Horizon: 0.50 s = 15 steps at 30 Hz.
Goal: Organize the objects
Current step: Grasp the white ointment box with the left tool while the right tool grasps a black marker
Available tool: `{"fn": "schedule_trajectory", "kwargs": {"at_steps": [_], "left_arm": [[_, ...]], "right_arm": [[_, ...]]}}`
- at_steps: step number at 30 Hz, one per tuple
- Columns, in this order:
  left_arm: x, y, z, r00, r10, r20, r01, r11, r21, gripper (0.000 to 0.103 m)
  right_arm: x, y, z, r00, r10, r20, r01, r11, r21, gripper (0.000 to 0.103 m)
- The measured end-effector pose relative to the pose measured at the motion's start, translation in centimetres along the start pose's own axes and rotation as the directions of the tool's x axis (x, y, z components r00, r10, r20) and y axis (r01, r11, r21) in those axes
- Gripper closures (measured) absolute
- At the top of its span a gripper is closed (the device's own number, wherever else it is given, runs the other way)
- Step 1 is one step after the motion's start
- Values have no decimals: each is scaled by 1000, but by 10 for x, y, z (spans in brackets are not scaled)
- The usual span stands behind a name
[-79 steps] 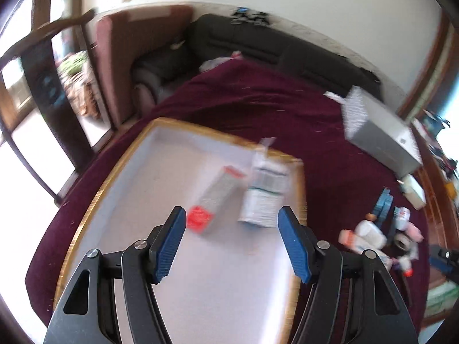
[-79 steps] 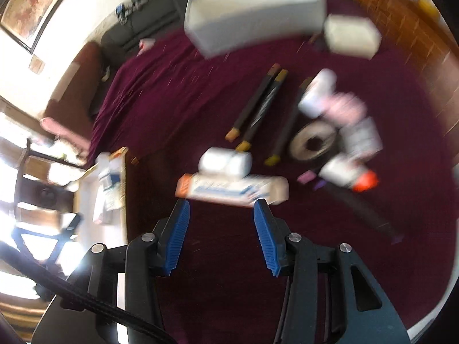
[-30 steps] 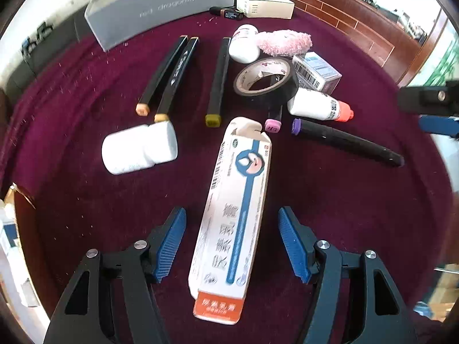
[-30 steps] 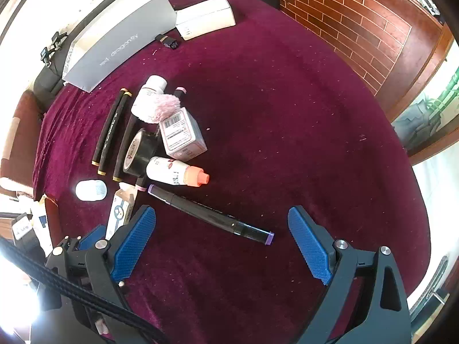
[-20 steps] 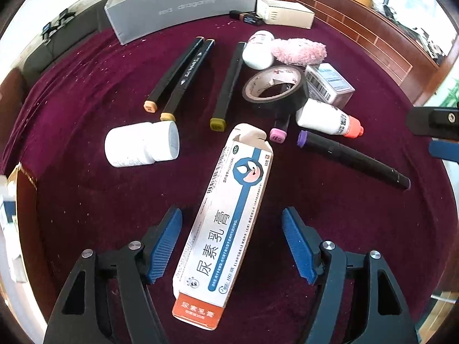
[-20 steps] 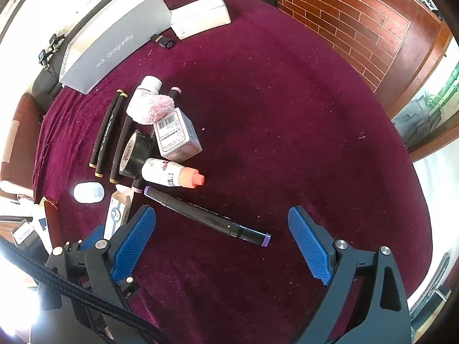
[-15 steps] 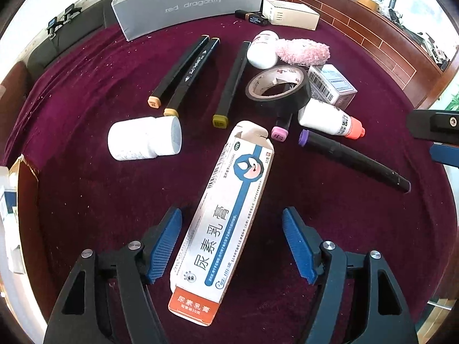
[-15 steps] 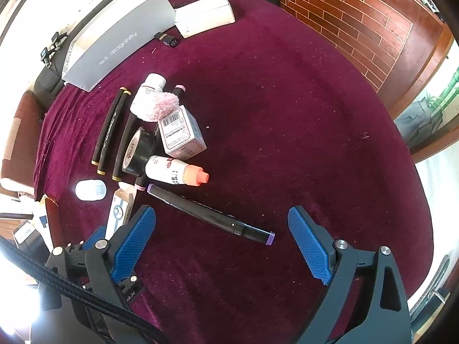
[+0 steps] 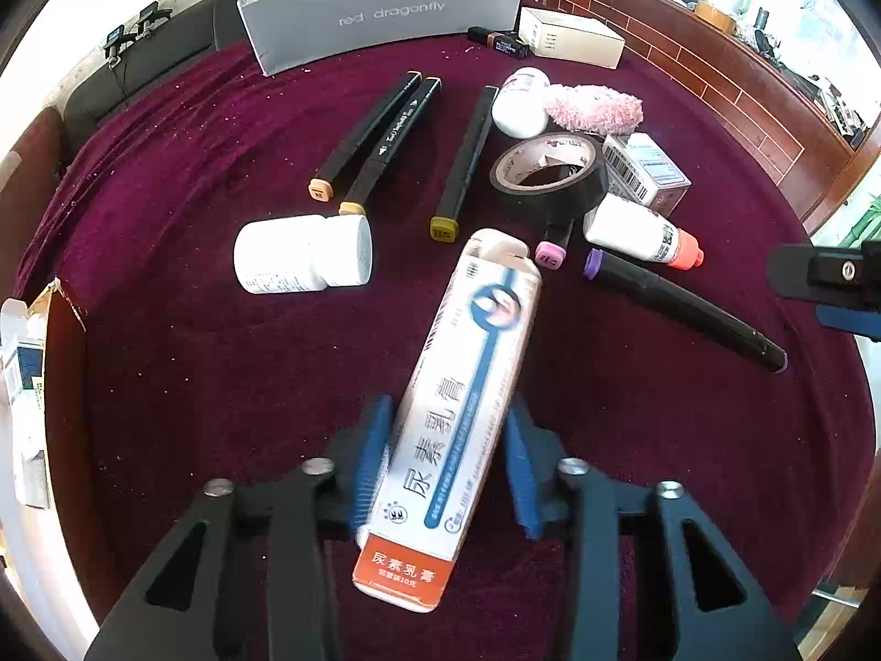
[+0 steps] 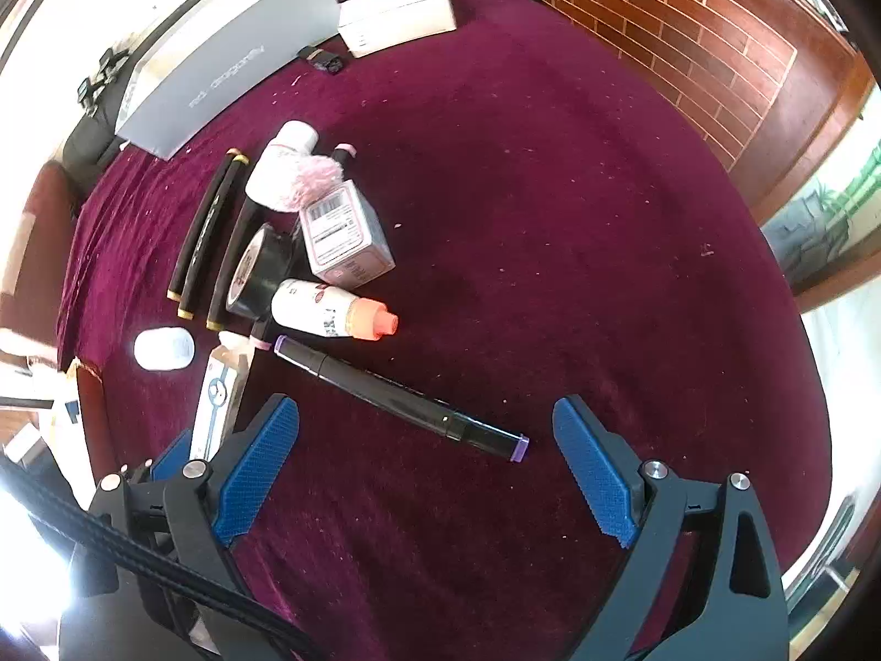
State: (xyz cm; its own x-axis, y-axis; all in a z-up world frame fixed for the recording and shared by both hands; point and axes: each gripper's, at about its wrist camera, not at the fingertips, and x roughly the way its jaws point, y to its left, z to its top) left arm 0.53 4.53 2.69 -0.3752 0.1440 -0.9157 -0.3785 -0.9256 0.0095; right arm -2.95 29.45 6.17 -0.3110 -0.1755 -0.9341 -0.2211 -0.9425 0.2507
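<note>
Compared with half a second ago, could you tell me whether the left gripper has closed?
Yes. The left gripper has closed inward onto the ointment box, which lies as before, its far end near the black tape roll.

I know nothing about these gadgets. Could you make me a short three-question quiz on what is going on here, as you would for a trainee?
1. True or false: the left gripper has its blue pads against the sides of the long ointment box.
2. What state is the right gripper in: A) shut on a marker, B) open and holding nothing, C) shut on the tape?
3. Fill in: the white bottle with the orange cap lies on its ____.

Key
1. True: the pads sit on either side of the box.
2. B: its jaws stand wide apart above the purple-capped marker.
3. Side, beside the black tape roll.
</note>
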Motion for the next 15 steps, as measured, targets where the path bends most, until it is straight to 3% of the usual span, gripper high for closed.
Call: {"fn": "schedule_trajectory", "kwargs": {"at_steps": [3, 9, 15], "left_arm": [[-3, 2, -2, 1000, -6, 2, 6, 1000, -5, 90], [-18, 12, -8, 1000, -21, 16, 22, 999, -42, 91], [-47, 27, -23, 995, -86, 51, 91, 989, -120, 91]], "right_arm": [[0, 0, -1, 1000, -18, 0, 18, 999, -44, 9], [0, -2, 2, 999, -45, -7, 44, 991, -129, 9], [5, 11, -1, 999, -27, -25, 20, 971, -239, 9]]}}
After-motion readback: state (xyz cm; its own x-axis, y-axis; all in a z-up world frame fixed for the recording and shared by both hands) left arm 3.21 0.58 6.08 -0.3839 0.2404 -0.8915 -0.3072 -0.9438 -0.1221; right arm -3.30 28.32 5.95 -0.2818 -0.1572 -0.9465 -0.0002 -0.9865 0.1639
